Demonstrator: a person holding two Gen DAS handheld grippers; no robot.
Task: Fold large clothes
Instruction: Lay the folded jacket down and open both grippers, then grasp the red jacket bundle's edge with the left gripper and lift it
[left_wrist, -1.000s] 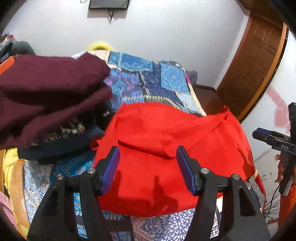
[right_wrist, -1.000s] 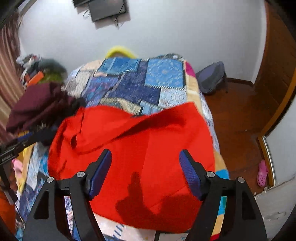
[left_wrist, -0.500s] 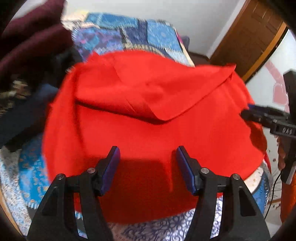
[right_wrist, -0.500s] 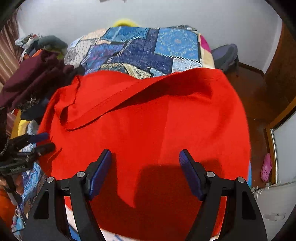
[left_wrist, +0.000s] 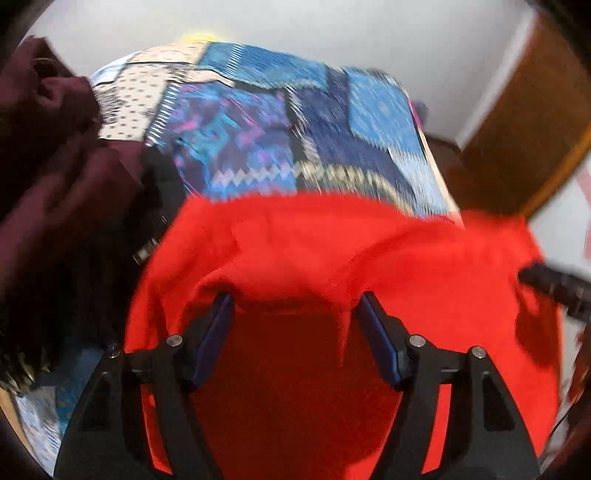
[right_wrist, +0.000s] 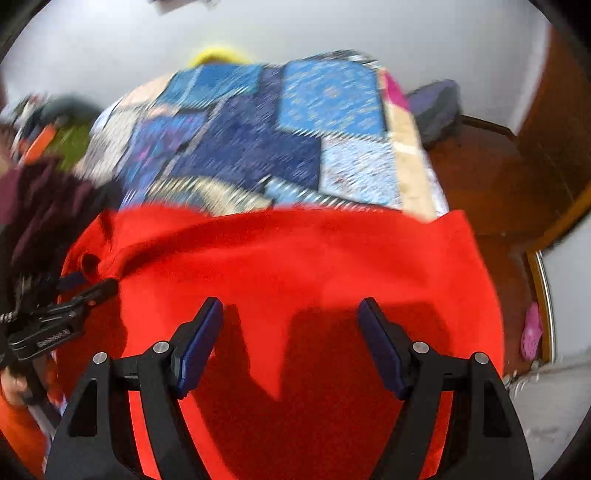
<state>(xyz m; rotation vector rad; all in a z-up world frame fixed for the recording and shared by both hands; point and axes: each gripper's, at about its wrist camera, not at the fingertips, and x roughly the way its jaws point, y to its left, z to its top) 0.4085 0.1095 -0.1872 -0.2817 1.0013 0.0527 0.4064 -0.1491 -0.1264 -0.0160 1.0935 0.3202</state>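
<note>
A large red garment (left_wrist: 369, 258) lies spread over the near end of the bed; it also fills the lower half of the right wrist view (right_wrist: 295, 266). My left gripper (left_wrist: 295, 306) is open, its fingers low over the cloth with a raised fold of red fabric between them. My right gripper (right_wrist: 290, 314) is open over the flat red cloth, holding nothing. The left gripper also shows at the left edge of the right wrist view (right_wrist: 74, 306); the right gripper's tip shows at the right edge of the left wrist view (left_wrist: 554, 284). Both views are motion-blurred.
A blue patchwork bedspread (right_wrist: 280, 147) covers the bed beyond the garment. A pile of maroon and dark clothes (left_wrist: 48, 177) sits on the bed's left side. A wooden door (left_wrist: 524, 122) and wooden floor (right_wrist: 491, 177) are to the right, with a grey bag (right_wrist: 436, 107) by the wall.
Both grippers have dropped lower and closer to the red garment. A fold of red cloth now bunches between the left gripper's fingers. Both stay open.
</note>
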